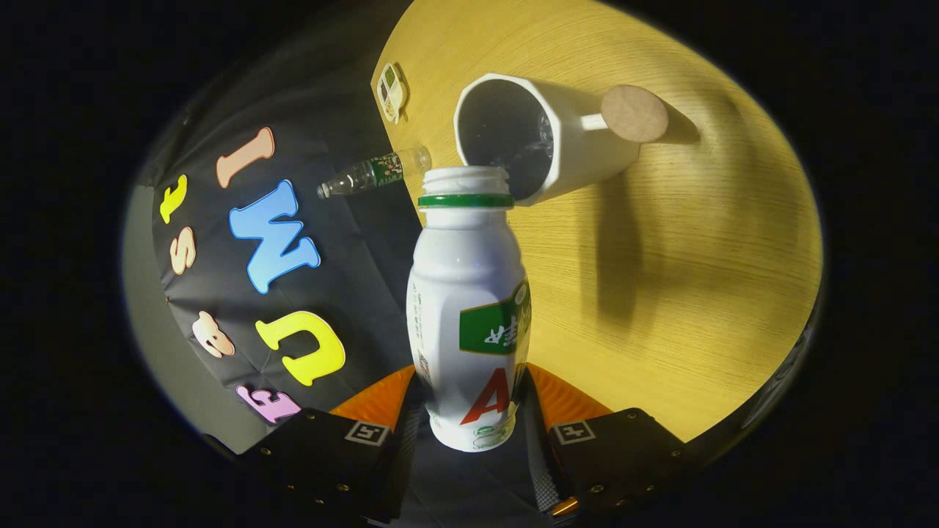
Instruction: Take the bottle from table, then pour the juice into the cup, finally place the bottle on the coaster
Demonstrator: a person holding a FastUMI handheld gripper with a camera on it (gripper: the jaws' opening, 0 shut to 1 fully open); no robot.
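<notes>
White plastic juice bottle (469,308): green neck ring, green label band, red letter. White faceted cup (546,139): dark inside. Round cork coaster (634,114): tan-brown. Wooden table (689,279): yellow-tan, fine grain lines.

Bottle (468,308) clamped between my fingers is glossy white plastic with a slick printed label. The cup (546,139) looks like smooth matt ceramic, and the tabletop (697,279) is pale wood grain with a satin finish.
</notes>
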